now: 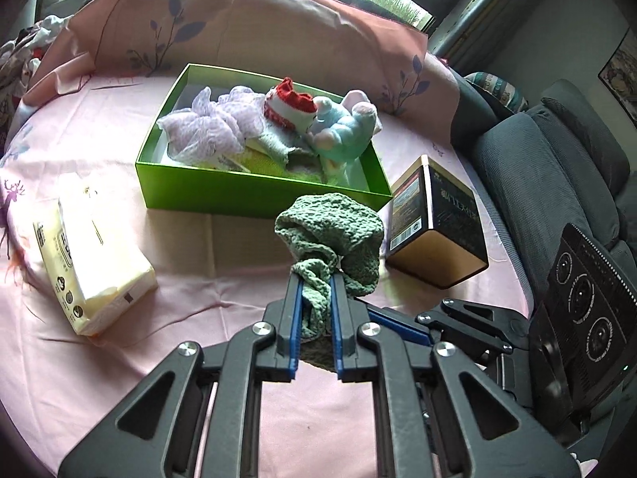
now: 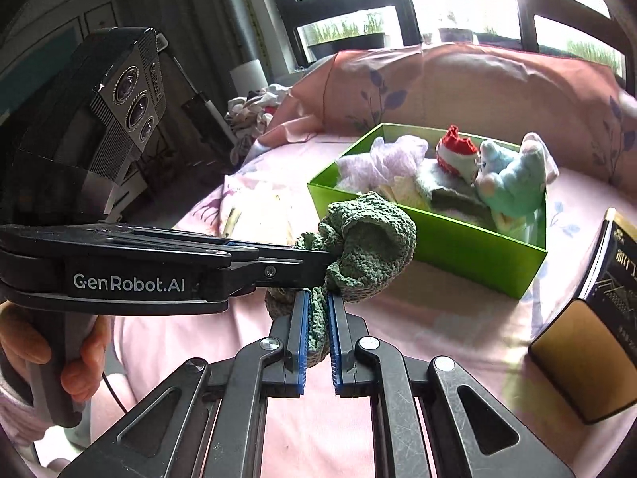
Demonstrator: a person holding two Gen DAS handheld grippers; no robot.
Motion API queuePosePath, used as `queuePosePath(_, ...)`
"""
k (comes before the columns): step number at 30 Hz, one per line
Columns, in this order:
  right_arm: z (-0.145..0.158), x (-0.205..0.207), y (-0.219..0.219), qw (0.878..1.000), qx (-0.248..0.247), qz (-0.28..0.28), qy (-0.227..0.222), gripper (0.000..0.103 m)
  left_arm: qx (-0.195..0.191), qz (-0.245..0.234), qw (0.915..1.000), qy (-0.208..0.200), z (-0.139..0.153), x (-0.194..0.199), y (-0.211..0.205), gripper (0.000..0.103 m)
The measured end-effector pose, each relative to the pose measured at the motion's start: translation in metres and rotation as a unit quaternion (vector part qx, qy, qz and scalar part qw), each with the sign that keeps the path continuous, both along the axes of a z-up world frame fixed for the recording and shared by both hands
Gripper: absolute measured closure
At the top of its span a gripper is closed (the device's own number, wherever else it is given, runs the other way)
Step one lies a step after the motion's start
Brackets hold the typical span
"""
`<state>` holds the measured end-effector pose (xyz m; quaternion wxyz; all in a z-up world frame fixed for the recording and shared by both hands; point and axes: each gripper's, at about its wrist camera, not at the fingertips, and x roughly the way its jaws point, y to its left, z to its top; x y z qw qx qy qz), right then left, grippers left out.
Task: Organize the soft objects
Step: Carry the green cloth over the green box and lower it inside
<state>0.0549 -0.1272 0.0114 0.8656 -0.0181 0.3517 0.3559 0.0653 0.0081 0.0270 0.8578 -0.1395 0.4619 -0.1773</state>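
A green knitted cloth (image 1: 334, 223) hangs bunched above the pink tablecloth, just in front of the green box (image 1: 254, 195). My left gripper (image 1: 316, 281) is shut on its lower folds. My right gripper (image 2: 318, 298) is shut on the same cloth (image 2: 370, 239) from beside it, and one of its blue fingers (image 1: 398, 324) shows in the left wrist view. The left gripper (image 2: 328, 261) reaches in from the left in the right wrist view. The green box (image 2: 458, 255) holds a lilac mesh pouf (image 1: 211, 123), a red-and-white knitted piece (image 1: 290, 105) and a blue plush toy (image 1: 346, 127).
A pack of tissues (image 1: 95, 263) lies left of the box. A black-and-gold tin (image 1: 438, 231) stands to its right, close to the cloth. A pink pillow (image 1: 278, 24) lies behind the box and a grey sofa (image 1: 557, 159) is on the right. A hand (image 2: 83, 362) grips the left handle.
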Motion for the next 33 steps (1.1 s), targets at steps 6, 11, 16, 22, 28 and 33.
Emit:
queuePosePath(6, 0.019, 0.007, -0.001, 1.0, 0.005, -0.003, -0.021, 0.093, 0.007, -0.001, 0.9997, -0.022, 0.021, 0.01, -0.003, 0.092)
queuePosePath(11, 0.03, 0.02, -0.001, 0.999, 0.009, -0.004, -0.033, 0.093, 0.007, -0.001, 0.9994, -0.033, 0.032, 0.024, -0.004, 0.092)
queuePosePath(16, 0.039, 0.035, -0.001, 0.999, 0.012, -0.008, -0.045, 0.093, 0.015, -0.003, 0.9989, -0.045, 0.045, 0.037, -0.006, 0.092)
queuePosePath(22, 0.05, 0.063, 0.001, 0.998, 0.012, -0.019, -0.06, 0.093, 0.018, -0.002, 0.9983, -0.056, 0.056, 0.067, -0.006, 0.092)
queuePosePath(28, 0.06, 0.099, 0.001, 0.997, 0.025, -0.025, -0.063, 0.093, 0.025, 0.0, 0.9976, -0.064, 0.068, 0.103, -0.004, 0.092)
queuePosePath(33, 0.058, 0.13, 0.008, 0.998, 0.015, -0.033, -0.061, 0.093, 0.026, 0.002, 0.9982, -0.055, 0.064, 0.136, -0.001, 0.092)
